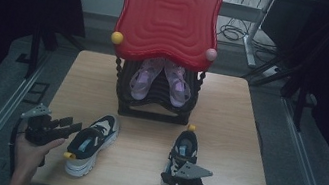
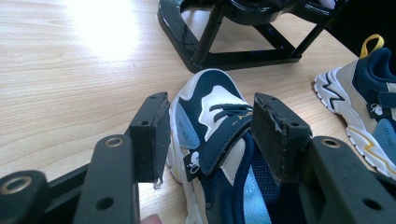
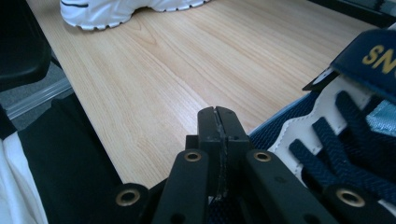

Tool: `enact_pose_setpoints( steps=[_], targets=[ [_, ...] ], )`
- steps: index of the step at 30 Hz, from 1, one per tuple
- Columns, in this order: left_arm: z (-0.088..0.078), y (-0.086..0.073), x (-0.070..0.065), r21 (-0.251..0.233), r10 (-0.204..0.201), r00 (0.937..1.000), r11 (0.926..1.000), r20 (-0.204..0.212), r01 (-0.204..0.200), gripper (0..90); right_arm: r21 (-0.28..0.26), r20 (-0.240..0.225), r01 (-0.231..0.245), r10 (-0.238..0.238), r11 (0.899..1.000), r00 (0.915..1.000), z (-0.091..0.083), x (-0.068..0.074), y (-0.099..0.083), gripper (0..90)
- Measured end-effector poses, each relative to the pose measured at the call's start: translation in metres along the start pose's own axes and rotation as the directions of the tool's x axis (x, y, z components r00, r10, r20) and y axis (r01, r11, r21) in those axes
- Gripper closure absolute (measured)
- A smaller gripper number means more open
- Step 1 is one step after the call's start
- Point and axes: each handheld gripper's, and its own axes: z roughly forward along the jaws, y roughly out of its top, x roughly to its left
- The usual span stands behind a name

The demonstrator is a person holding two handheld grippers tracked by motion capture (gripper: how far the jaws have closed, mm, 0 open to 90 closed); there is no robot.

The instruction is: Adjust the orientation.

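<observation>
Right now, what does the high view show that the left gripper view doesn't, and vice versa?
High view: a red tray top over the black rack, purple sandals inside it, and the right gripper at the heel of the right shoe. Left gripper view: a close-up of the left gripper, jaws open either side of the strap of the left shoe; whether the pads touch is unclear. Shared: both shoes, the rack's base, the wooden table.

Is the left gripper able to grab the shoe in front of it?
Probably yes. The left gripper has its jaws open on either side of the left shoe, with nothing between them and it; whether the pads already touch is unclear.
</observation>
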Motion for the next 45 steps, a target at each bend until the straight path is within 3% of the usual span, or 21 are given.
enact_pose_setpoints(
  steps=[21,28,45],
  targets=[
    [0.002,-0.001,0.0,0.006,0.002,1.0,1.0,-0.002,-0.002,47.5,-0.01,0.006,-0.023,0.023,1.0,0.9997,-0.012,-0.005,-0.007,89.5],
    [0.003,0.0,-0.002,0.01,0.008,1.0,0.9999,0.002,-0.008,47.5,0.013,-0.002,0.006,-0.006,1.0,1.0,-0.004,0.002,-0.007,89.5],
    [0.003,-0.001,-0.001,0.01,0.006,1.0,0.9999,0.002,-0.006,47.5,0.002,0.021,-0.036,0.036,0.999,0.9991,-0.022,-0.013,-0.018,89.5]
  ],
)
